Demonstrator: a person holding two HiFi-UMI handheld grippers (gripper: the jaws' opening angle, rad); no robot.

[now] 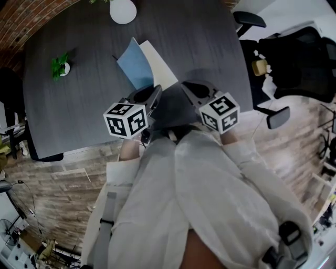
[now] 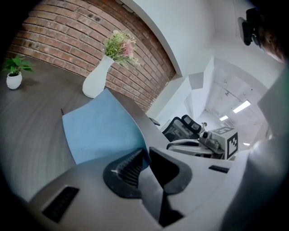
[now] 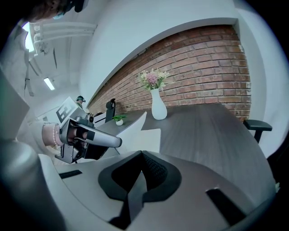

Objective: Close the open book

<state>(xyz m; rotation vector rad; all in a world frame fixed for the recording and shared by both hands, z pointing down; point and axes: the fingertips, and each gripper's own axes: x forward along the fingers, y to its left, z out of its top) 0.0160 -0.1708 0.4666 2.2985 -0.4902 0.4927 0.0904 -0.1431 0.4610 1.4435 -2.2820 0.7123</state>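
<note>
1. Here, the book [image 1: 135, 65] lies open on the dark grey table [image 1: 79, 105], its blue cover tilted up off the white pages.
2. The left gripper [image 2: 145, 155] has the cover's near edge between its jaws. They stand only narrowly apart, clamped on the thin board.
3. The right gripper [image 3: 141, 155] hangs just beside it above the table, jaws pressed together on nothing.
4. Farther back stand a white vase [image 1: 123, 10] of flowers and a small potted plant [image 1: 61, 65], both well apart from the book.

You have wide bare table [image 1: 210, 47] right of the book [image 1: 136, 65]. A vase [image 1: 123, 10] stands at the far edge, a small plant [image 1: 60, 66] near the left edge. A chair [image 1: 296, 60] stands past the right edge.
</note>
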